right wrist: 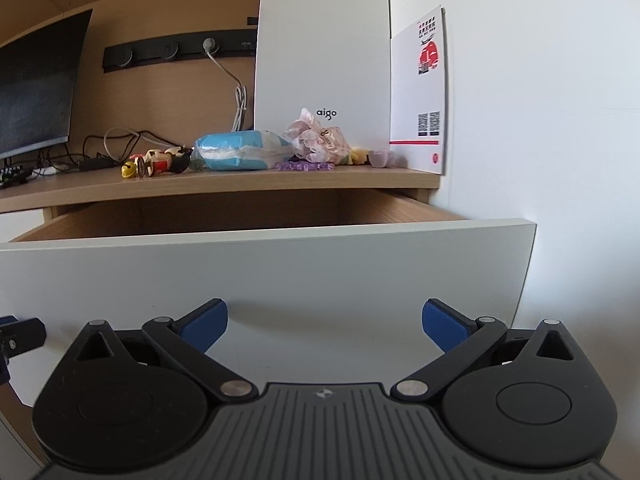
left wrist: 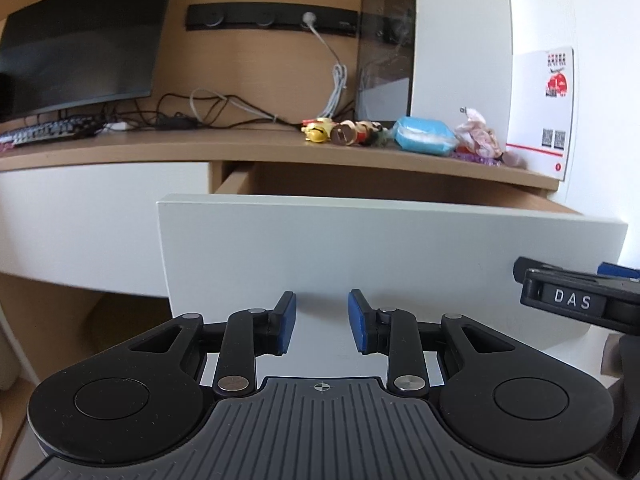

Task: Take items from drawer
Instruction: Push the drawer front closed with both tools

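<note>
Both jaws are empty: my left gripper (left wrist: 322, 322) stands narrowly parted, my right gripper (right wrist: 325, 326) spread wide, each facing the white front of the pulled-out drawer (left wrist: 360, 248) under the worktop's (left wrist: 200, 148) right end. Its inside is hidden behind that front, so I judge the reaching-in step comes next: lift over the rim, look down, choose an item.

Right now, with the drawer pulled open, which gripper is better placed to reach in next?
Probably the right gripper: its jaws are wider apart and empty. The left gripper is narrower. Both sit below the drawer front; the inside is hidden.
</note>
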Demonstrator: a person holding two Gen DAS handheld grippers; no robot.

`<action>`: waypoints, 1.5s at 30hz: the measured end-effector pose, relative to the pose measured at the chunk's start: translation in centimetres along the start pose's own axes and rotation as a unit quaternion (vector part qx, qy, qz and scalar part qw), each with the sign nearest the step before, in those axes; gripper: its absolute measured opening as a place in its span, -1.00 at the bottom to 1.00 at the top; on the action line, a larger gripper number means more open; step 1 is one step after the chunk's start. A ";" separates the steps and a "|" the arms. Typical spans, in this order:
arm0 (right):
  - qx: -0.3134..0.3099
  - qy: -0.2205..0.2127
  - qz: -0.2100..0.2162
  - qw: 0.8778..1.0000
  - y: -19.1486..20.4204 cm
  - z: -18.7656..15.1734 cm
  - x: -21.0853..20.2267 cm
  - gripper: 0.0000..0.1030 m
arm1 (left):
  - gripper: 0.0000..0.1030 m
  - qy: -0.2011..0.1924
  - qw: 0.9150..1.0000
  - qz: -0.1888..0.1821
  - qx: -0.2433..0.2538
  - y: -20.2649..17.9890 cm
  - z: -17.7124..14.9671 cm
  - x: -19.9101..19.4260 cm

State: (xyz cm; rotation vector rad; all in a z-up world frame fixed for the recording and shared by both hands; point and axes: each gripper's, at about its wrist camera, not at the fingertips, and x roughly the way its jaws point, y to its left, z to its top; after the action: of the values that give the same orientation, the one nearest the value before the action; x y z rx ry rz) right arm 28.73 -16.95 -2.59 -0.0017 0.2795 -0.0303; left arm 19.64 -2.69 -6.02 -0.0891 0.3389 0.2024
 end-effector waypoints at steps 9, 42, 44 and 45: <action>-0.001 -0.008 -0.001 1.000 0.7 0.7 3.2 1.00 | -0.28 0.005 1.000 -0.006 0.006 0.7 1.4 3.4; -0.005 -0.041 0.013 0.999 1.6 2.2 14.0 1.00 | 0.96 -0.042 0.999 -0.006 0.000 -0.8 3.4 13.6; -0.005 -0.039 0.014 0.999 1.4 2.3 14.0 1.00 | 0.98 -0.045 0.999 0.003 0.000 -1.0 3.3 13.6; 0.001 -0.039 0.003 0.999 1.1 2.4 14.0 1.00 | 0.99 -0.045 0.999 0.008 0.004 -1.2 3.3 13.7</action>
State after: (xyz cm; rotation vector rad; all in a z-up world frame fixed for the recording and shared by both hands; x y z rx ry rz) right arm 42.87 -16.27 -4.17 -0.0008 0.2008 -0.0238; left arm 33.66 -0.99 -7.48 -0.0699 0.2505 0.2201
